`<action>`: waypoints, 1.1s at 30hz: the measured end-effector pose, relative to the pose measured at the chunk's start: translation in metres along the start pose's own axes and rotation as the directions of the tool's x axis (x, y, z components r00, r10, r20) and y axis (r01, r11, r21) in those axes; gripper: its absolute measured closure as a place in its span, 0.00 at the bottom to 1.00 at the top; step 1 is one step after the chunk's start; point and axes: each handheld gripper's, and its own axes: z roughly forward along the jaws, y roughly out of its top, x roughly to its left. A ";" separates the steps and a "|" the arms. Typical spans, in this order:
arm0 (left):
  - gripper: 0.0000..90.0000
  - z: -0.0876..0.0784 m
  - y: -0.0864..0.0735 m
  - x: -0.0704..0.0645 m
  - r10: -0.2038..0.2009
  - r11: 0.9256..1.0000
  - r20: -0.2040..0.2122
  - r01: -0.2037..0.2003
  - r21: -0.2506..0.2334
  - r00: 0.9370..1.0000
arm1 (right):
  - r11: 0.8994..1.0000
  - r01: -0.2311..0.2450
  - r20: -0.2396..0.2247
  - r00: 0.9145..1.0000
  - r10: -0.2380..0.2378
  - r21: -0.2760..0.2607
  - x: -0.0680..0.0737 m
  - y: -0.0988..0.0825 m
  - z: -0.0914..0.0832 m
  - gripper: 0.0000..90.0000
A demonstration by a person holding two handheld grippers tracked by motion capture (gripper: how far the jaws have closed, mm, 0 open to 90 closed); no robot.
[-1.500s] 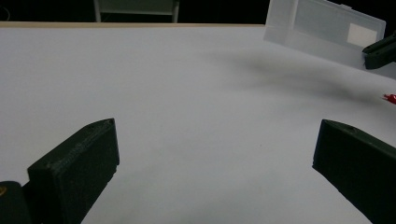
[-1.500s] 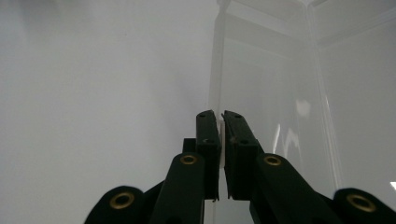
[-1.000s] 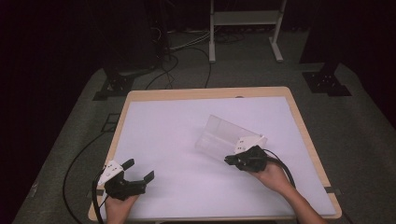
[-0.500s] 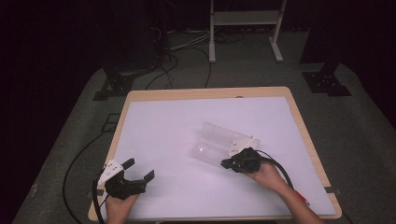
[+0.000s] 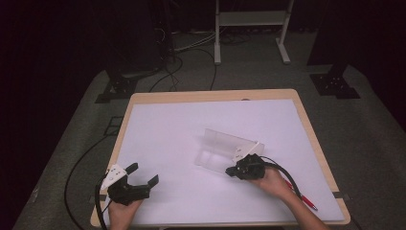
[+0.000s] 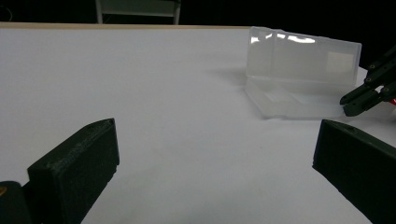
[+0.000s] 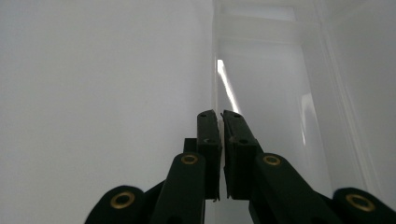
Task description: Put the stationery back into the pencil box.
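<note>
While the right tongs [image 5: 231, 171] clench the near wall of the open clear plastic box [image 5: 225, 149] mid-table [image 5: 167, 129], the left tongs [image 5: 142, 174] rest released, well apart.

The box [image 5: 225, 149] pinched in the right gripper [image 5: 233, 171] is frosted, see-through plastic, milky white with bright glints along its raised lid. Both grippers are black; the left gripper [image 5: 143, 175] carries a pale grey plate on top, and small brass-coloured pins dot the right one's linkage. Under them the table [image 5: 210, 96] is plain white with a light wood edge. Just behind the right gripper lies a red pen [image 5: 301, 196].
</note>
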 end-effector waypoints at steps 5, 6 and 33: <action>0.00 0.000 0.000 0.000 -0.001 1.000 -0.003 0.001 -0.001 1.000 | 1.000 -0.010 -0.008 1.000 0.010 0.000 0.000 -0.001 0.001 0.95; 0.00 0.000 0.000 0.000 0.000 1.000 -0.003 0.000 -0.001 1.000 | 1.000 -0.026 -0.014 1.000 0.026 0.001 -0.001 -0.001 0.002 0.94; 0.00 0.001 0.000 -0.001 0.004 1.000 0.000 -0.003 0.006 1.000 | 0.986 -0.111 0.026 0.993 0.115 -0.120 -0.002 -0.010 -0.044 0.62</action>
